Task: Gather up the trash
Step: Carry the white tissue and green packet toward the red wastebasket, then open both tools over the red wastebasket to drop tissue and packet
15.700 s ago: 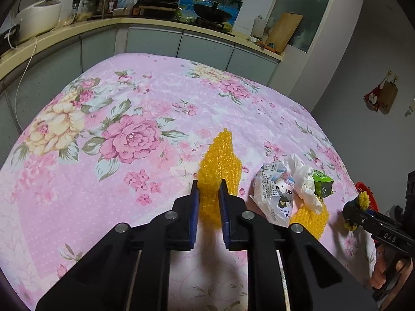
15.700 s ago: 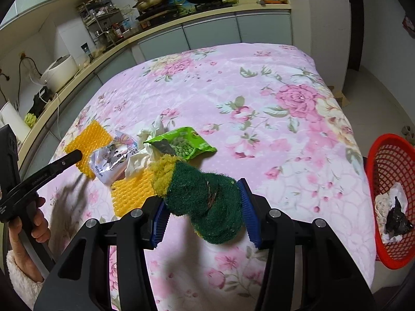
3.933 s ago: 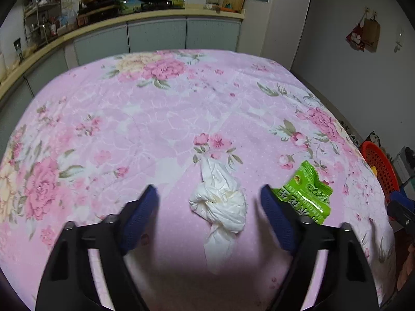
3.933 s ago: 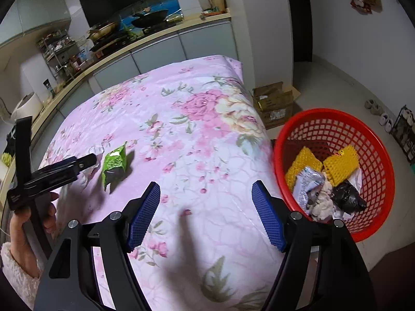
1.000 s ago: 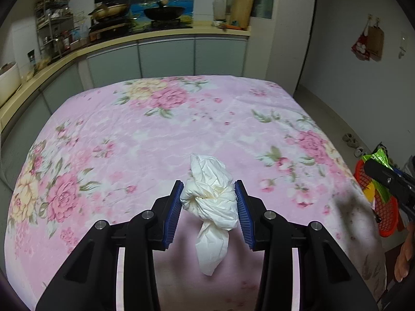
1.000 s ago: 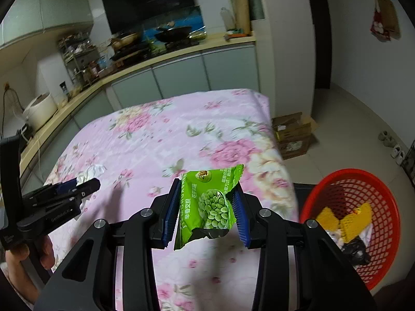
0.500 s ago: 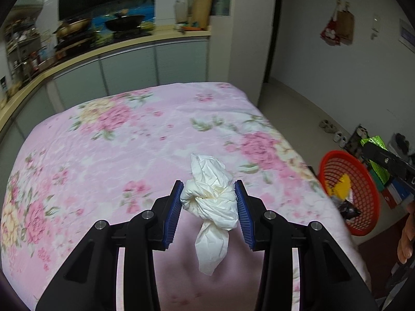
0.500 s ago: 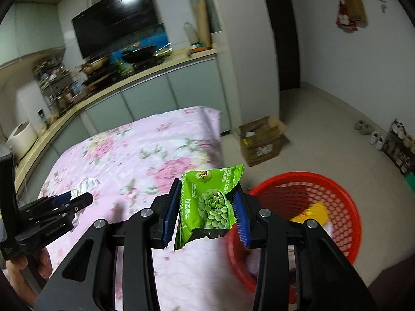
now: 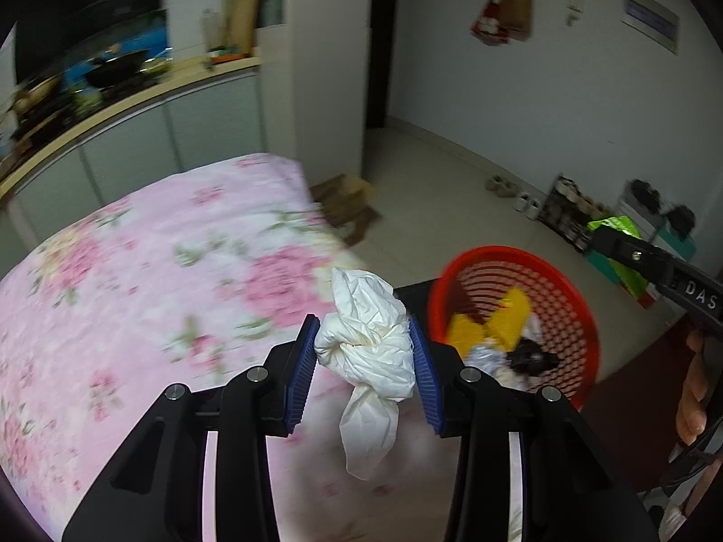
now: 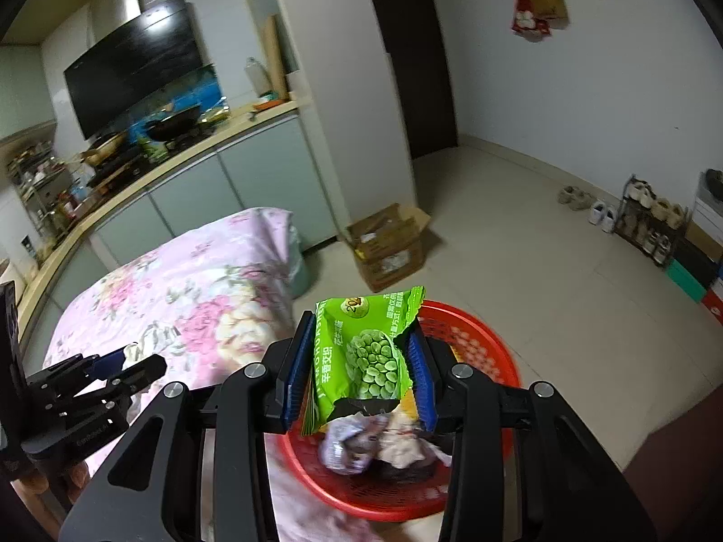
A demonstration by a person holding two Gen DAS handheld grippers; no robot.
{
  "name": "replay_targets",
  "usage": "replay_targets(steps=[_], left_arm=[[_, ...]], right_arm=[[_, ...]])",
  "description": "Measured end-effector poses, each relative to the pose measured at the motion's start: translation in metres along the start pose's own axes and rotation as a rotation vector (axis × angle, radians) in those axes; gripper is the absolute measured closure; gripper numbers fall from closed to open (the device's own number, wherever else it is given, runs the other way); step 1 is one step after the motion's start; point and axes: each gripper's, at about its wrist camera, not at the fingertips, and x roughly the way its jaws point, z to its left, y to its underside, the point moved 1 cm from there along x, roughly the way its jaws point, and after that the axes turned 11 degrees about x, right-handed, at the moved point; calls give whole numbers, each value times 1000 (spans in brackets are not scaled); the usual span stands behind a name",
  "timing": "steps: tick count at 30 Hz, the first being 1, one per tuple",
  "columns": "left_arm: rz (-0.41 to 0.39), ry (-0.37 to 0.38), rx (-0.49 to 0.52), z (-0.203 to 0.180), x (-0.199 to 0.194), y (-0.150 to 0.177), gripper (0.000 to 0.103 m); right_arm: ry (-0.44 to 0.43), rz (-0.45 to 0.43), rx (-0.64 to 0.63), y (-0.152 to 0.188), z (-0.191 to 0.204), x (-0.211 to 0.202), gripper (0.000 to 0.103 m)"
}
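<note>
Both grippers are swinging away from the flowered bedspread (image 9: 135,271) toward the red basket (image 10: 492,352): a second ago the basket was sitting at the right edge of each view, and now it is filling the lower middle of the right wrist view and the centre right of the left wrist view. Inside the basket, yellow foam pieces (image 9: 510,316), a silvery wrapper (image 10: 348,447) and a black scrap (image 9: 528,357) are lying piled together. At lower centre of the left wrist view, the left gripper (image 9: 366,361) is clenching a knotted white tissue wad (image 9: 366,343) over the bedspread's edge, just left of the basket. At lower centre of the right wrist view, the right gripper (image 10: 359,366) is clamping a torn green pea snack bag (image 10: 361,352) above the basket; its printed characters are too blurred to read. Letters "DAS" are showing on the right gripper's arm at the left wrist view's right edge.
</note>
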Motion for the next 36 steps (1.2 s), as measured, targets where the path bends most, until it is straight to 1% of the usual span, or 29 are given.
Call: replay_targets(steps=[6,12,18,23,28,29,31,32,34,35,36], left_arm=[[19,85,55,-40,24,-18,64],[59,152,80,-70,51,-25,64],[106,173,106,-89,76,-17,64],[136,181,110,-95,90,-9,64],[155,180,107,-96,99,-6,63],[157,180,105,-96,100,-7,63],[158,184,97,-94,101,-7,59],[155,185,95,-94,101,-7,57],[143,179,92,-94,100,-7,44],[139,176,93,-94,99,-7,42],[136,174,94,-93,98,-7,37]], right_arm=[[36,21,42,-3,-22,1,65],[49,43,61,-5,-35,5,65],[41,87,73,-7,-41,17,65],[29,125,92,-8,-42,32,65],[3,181,117,-10,-43,53,64],[-3,192,117,-11,-42,56,63],[-12,207,123,-12,-39,62,52],[-16,210,125,-13,-39,65,51],[-25,220,129,-14,-38,69,50],[-28,221,135,-14,-37,69,50],[-31,221,140,-14,-37,68,49]])
